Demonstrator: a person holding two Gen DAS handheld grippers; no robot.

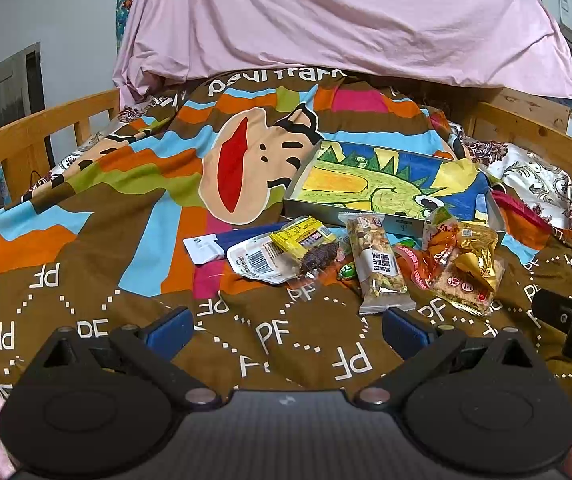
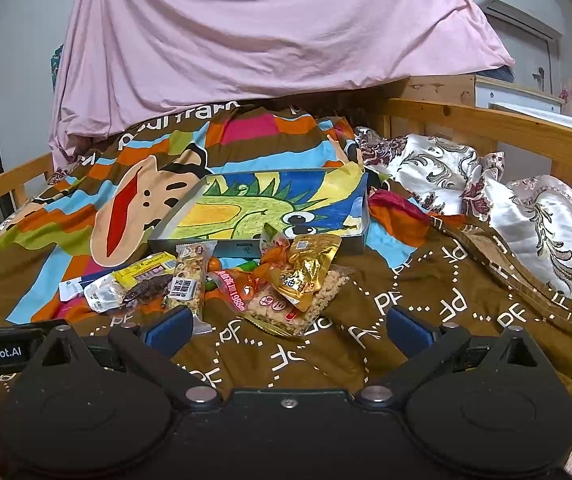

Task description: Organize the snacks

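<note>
A pile of wrapped snacks lies on the bed quilt in front of a shallow box (image 1: 390, 184) (image 2: 270, 208) lined with a green dinosaur drawing. The pile holds a cereal bar (image 1: 378, 264) (image 2: 189, 280), a gold packet (image 1: 478, 256) (image 2: 306, 268), a rice cake pack (image 2: 294, 304), a yellow packet (image 1: 302, 236) and a white packet (image 1: 258, 260). My left gripper (image 1: 286, 332) is open and empty, just short of the pile. My right gripper (image 2: 288, 328) is open and empty, its left finger close to the cereal bar.
The quilt (image 1: 86, 240) is brown with bright stripes and a monkey face. Wooden bed rails (image 1: 38, 136) (image 2: 486, 124) run along both sides. A pink sheet (image 2: 246, 40) hangs at the back. Floral pillows (image 2: 526, 208) lie on the right.
</note>
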